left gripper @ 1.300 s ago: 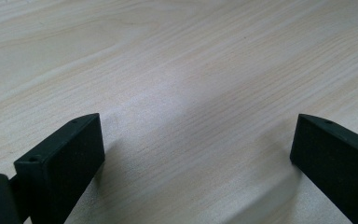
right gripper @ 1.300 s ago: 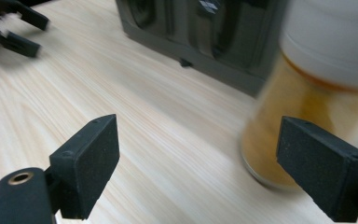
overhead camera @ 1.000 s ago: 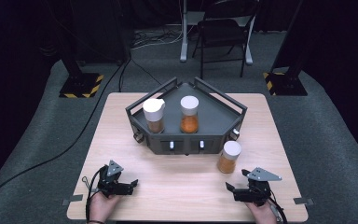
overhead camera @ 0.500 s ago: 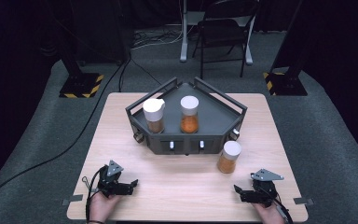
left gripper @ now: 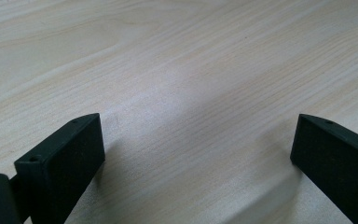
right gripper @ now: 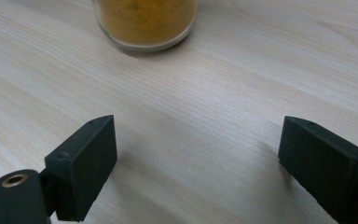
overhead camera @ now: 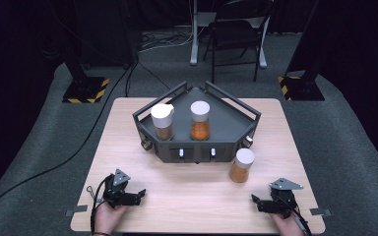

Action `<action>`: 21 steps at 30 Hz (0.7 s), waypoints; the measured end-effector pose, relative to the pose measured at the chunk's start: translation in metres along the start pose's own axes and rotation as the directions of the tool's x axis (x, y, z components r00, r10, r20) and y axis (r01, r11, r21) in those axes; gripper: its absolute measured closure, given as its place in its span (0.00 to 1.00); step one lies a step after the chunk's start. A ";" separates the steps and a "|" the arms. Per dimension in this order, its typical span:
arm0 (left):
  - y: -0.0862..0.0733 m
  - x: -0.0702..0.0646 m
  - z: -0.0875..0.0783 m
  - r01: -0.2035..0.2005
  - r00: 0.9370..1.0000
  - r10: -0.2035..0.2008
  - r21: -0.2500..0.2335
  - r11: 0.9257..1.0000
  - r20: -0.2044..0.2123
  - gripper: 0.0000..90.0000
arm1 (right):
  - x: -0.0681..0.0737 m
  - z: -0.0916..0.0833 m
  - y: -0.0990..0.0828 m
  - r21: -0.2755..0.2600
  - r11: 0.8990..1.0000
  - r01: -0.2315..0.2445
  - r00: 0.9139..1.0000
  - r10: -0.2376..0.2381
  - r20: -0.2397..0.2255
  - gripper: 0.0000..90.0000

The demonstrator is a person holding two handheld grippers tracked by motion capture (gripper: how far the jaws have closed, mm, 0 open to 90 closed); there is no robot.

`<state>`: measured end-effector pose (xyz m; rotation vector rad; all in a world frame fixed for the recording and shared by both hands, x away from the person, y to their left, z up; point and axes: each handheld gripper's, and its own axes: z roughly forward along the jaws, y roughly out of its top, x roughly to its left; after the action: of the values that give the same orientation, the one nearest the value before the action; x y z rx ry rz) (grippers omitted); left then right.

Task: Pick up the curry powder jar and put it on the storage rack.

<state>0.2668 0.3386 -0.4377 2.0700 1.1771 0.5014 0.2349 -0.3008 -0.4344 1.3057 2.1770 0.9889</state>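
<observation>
A dark grey five-sided tray (overhead camera: pixel 226 115) stands at the middle back of the wooden table (overhead camera: pixel 192 196). Two white-lidded jars stand in it: one of brown powder (overhead camera: pixel 163 122) and one of orange powder (overhead camera: pixel 200 120). A third jar (overhead camera: pixel 241 166) of orange powder stands on the table by the tray's front right corner. My left gripper (overhead camera: pixel 139 195) rests open at the front left, with bare wood between its jaws (left gripper: pixel 198 154). My right gripper (overhead camera: pixel 255 201) lies at the front right, open; its jaws have just been opening with nothing between them (right gripper: pixel 198 149). The third jar's base (right gripper: pixel 144 21) is ahead of it.
A folding chair (overhead camera: pixel 236 34) and stand bases with yellow-black tape (overhead camera: pixel 86 91) sit on the grey floor beyond the table. Bare wood stretches between the two grippers along the table's front.
My right gripper has shifted a little to the right along the front edge. The left gripper and the jars have kept their places.
</observation>
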 end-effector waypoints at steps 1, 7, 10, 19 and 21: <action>0.000 0.000 0.000 0.000 1.000 0.000 0.000 1.000 0.000 0.03 | 0.001 0.000 0.001 0.005 1.000 0.004 1.000 -0.004 0.014 0.11; 0.000 0.000 0.000 0.000 1.000 0.000 0.000 1.000 0.000 0.03 | -0.001 0.004 0.006 0.024 1.000 -0.004 1.000 0.004 0.028 0.02; 0.000 0.000 0.000 0.000 1.000 0.000 0.000 1.000 0.000 0.03 | -0.001 0.007 0.009 0.035 0.999 -0.005 0.999 0.004 0.031 0.00; 0.000 0.000 0.000 0.000 1.000 0.000 0.000 1.000 0.000 0.03 | -0.003 0.007 0.010 0.036 0.999 0.000 1.000 -0.001 0.025 0.00; 0.000 0.000 0.000 0.000 1.000 0.000 0.001 1.000 0.000 0.03 | -0.004 0.008 0.010 0.036 0.999 0.002 1.000 -0.003 0.023 0.00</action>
<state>0.2667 0.3385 -0.4376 2.0702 1.1779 0.5014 0.2480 -0.2985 -0.4317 1.3239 2.1877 0.9339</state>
